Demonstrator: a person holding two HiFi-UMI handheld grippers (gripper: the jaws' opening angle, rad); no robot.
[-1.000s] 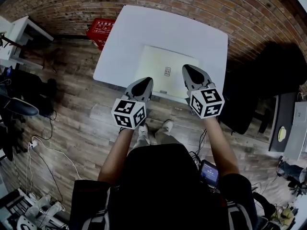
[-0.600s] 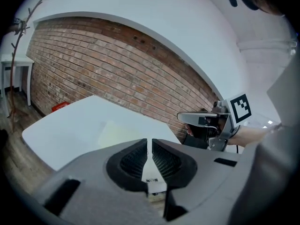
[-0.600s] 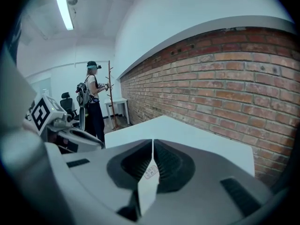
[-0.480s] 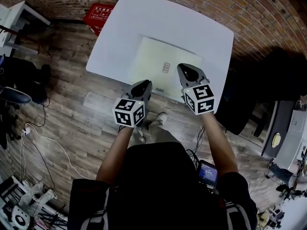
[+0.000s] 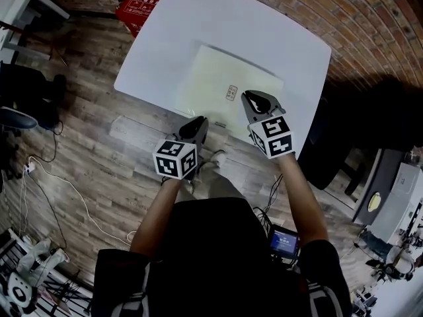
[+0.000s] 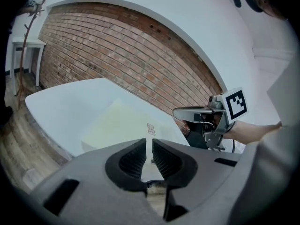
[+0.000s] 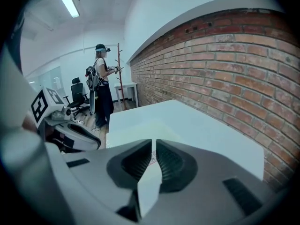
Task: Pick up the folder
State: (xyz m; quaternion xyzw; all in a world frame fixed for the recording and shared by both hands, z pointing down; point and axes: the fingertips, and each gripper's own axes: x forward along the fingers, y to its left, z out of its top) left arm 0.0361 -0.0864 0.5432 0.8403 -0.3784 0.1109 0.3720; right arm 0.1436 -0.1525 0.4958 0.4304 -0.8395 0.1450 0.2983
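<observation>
Folder (image 5: 221, 84) lies flat on the desk (image 5: 172, 38). Approach step, I'd say: left gripper (image 5: 197, 120) and right gripper (image 5: 255, 98) hover by its lower edge, jaws narrow and empty. They need opening next.

The table (image 5: 178, 38) is plain white; the folder (image 5: 211, 84) is pale cream with a small dark-printed label. At upper right, the brick wall (image 5: 370, 18) is red-brown. At left, the plank floor (image 5: 86, 131) is grey-brown. At upper left, the box (image 5: 139, 5) is red. The grey left gripper (image 5: 198, 121) and right gripper (image 5: 255, 98) carry white cubes with black square markers.
</observation>
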